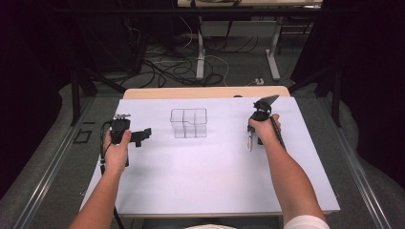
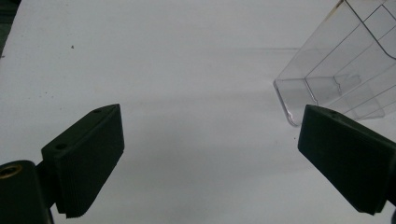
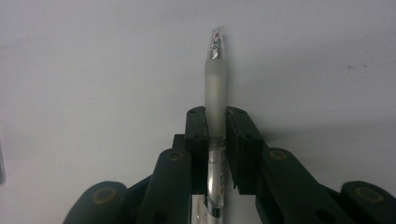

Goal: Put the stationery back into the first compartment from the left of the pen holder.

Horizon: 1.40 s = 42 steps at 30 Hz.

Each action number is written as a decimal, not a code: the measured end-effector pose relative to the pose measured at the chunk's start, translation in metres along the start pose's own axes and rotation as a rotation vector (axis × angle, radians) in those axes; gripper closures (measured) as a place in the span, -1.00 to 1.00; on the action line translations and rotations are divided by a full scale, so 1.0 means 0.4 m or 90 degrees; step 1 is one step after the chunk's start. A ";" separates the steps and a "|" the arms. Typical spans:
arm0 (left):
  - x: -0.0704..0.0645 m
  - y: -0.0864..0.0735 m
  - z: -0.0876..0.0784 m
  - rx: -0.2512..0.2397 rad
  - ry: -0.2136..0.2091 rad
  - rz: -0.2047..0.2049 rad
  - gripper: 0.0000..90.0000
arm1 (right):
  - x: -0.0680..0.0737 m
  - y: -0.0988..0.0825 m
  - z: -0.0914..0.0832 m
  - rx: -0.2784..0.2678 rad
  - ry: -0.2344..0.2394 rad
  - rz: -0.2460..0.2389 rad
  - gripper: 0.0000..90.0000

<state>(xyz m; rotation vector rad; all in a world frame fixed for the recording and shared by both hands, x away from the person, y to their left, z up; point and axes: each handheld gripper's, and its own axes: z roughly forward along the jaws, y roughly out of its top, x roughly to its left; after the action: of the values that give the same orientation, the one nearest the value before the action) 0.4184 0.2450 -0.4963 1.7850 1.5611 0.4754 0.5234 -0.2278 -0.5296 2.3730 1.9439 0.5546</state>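
A clear plastic pen (image 3: 215,79) with a frosted grip and a silver tip sticks out from between the jaws of my right gripper (image 3: 215,112), which is shut on its barrel. In the high view the right gripper (image 1: 253,133) is at the right of the table, with the pen (image 1: 250,142) pointing down toward the white surface. My left gripper (image 1: 143,135) rests at the left, aimed to the right. Its jaws stand wide apart in the left gripper view (image 2: 210,112), with nothing between them. A clear divided box (image 1: 189,123) stands mid-table, and its corner (image 2: 336,70) shows beyond the far jaw.
A white sheet (image 1: 205,176) covers the tabletop, and a strip of wood edge (image 1: 205,92) shows at the far side. Beyond the table are cables (image 1: 181,67) on the floor and desk legs (image 1: 273,57). Dark curtains hang on both sides.
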 end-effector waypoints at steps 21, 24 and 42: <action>0.003 -0.001 0.001 0.001 0.006 -0.002 -0.83 | 0.023 -0.012 -0.050 -0.113 0.096 -0.050 0.78; 0.005 0.000 -0.001 0.004 0.005 0.001 -0.83 | 0.034 -0.015 -0.060 -0.139 0.114 -0.060 0.78; 0.010 -0.003 -0.004 -0.009 -0.003 0.010 -0.83 | 0.107 -0.054 -0.130 -0.275 0.178 -0.153 0.78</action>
<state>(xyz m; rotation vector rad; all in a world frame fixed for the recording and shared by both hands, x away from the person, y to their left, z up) 0.4171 0.2494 -0.4969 1.7870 1.5380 0.4891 0.4949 -0.1925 -0.4753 1.8511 1.9196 1.1966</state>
